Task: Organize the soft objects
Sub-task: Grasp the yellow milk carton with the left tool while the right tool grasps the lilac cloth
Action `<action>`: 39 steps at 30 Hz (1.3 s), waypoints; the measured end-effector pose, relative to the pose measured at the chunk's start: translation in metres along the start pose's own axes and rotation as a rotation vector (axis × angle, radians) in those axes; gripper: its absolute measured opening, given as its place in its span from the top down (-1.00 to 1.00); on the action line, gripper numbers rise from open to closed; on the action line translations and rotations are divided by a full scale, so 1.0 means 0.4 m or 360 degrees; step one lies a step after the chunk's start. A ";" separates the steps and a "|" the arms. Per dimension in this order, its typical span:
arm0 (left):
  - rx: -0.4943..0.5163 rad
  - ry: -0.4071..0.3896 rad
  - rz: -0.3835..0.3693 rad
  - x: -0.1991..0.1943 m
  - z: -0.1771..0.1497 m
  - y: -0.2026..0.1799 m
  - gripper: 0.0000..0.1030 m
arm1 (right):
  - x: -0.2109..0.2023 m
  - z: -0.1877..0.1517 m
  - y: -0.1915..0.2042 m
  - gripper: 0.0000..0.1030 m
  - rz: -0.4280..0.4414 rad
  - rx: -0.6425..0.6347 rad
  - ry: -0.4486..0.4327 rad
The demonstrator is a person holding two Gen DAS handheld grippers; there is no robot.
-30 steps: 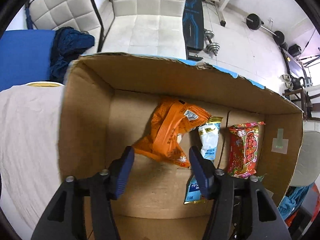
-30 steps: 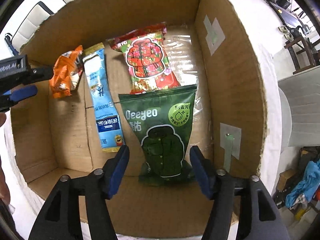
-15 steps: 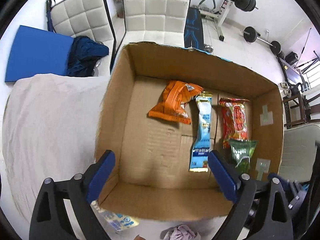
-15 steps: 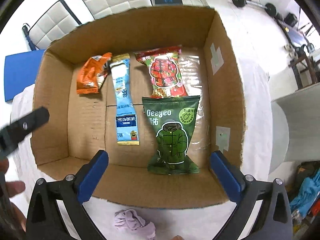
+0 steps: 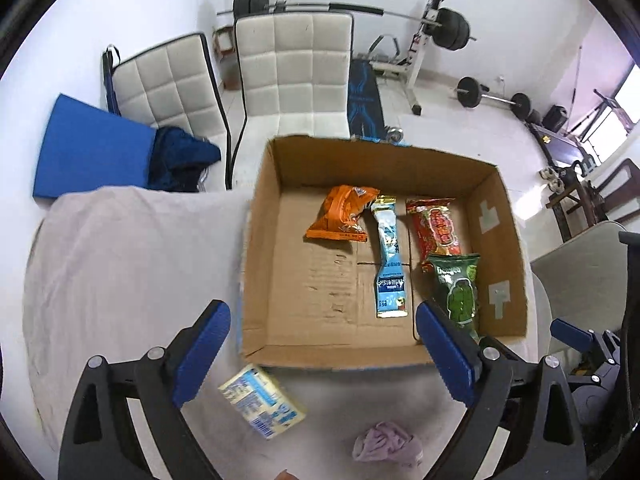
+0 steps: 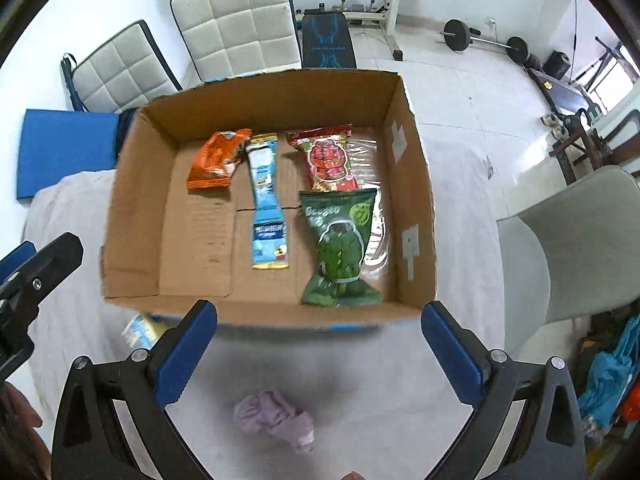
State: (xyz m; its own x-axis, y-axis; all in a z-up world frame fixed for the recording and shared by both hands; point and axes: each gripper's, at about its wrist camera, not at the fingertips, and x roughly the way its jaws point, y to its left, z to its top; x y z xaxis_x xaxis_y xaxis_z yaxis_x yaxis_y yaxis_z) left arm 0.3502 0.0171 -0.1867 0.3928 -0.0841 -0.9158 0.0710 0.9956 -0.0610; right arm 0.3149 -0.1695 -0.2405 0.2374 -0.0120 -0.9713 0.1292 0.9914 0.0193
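packets already lie in the cardboard box (image 6: 412,168): orange packet (image 6: 214,160), blue sachet (image 6: 266,200), red packet (image 6: 330,158) and green pouch (image 6: 340,248). both claws hang empty outside it, left gripper (image 5: 322,354) and right gripper (image 6: 318,354) with fingers wide apart. likely a fresh pick comes next: the lilac cloth (image 6: 276,420) at 6 o'clock of the box, or the yellow-blue pack (image 5: 262,406) at 7 o'clock, wanting a descent and a gentle squeeze.

Matt, creased corrugated cardboard box (image 6: 132,240) with glossy clear tape over its floor at right. Shiny foil-plastic packets: orange (image 6: 218,159), blue (image 6: 267,200), red (image 6: 330,159), green (image 6: 340,248). Crumpled lilac cloth (image 6: 276,418) on a wrinkled matt tablecloth (image 5: 120,264). Quilted leatherette chairs (image 5: 294,80).
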 end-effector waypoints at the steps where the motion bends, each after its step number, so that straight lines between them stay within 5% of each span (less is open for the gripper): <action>1: 0.0011 -0.0015 -0.0001 -0.018 -0.006 0.006 -0.85 | -0.014 -0.009 0.005 -1.00 -0.0010 0.0003 -0.0017; 16: -0.0001 0.0008 0.0019 -0.137 -0.096 0.104 -0.85 | -0.121 -0.121 0.030 -1.00 0.0085 0.0068 -0.0071; 24: -0.0188 0.0477 0.0014 0.074 -0.270 0.174 -0.85 | 0.150 -0.303 0.075 -1.00 0.0060 -0.0275 0.0447; 29: -0.0281 0.0695 0.0044 0.183 -0.371 0.205 -0.85 | 0.308 -0.376 0.125 -1.00 -0.0024 -0.0497 0.0636; 32: -0.0333 0.0771 0.0062 0.229 -0.401 0.222 -0.85 | 0.373 -0.394 0.153 -0.61 -0.0049 -0.0579 0.0671; 33: -0.0359 0.0794 0.0056 0.243 -0.403 0.228 -0.85 | 0.395 -0.399 0.159 -0.10 -0.0065 -0.0595 0.0692; 39: -0.0567 0.0852 -0.0059 0.323 -0.368 0.255 -0.85 | 0.384 -0.371 0.077 -0.01 0.0023 -0.0223 0.0687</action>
State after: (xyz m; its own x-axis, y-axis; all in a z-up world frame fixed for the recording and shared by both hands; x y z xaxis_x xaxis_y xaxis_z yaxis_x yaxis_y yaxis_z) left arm 0.2734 0.1138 -0.3698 -0.1228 -0.1782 -0.9763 -0.2695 0.9528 -0.1400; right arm 0.2126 -0.1217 -0.4244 -0.1887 0.0276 -0.9816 -0.0096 0.9995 0.0300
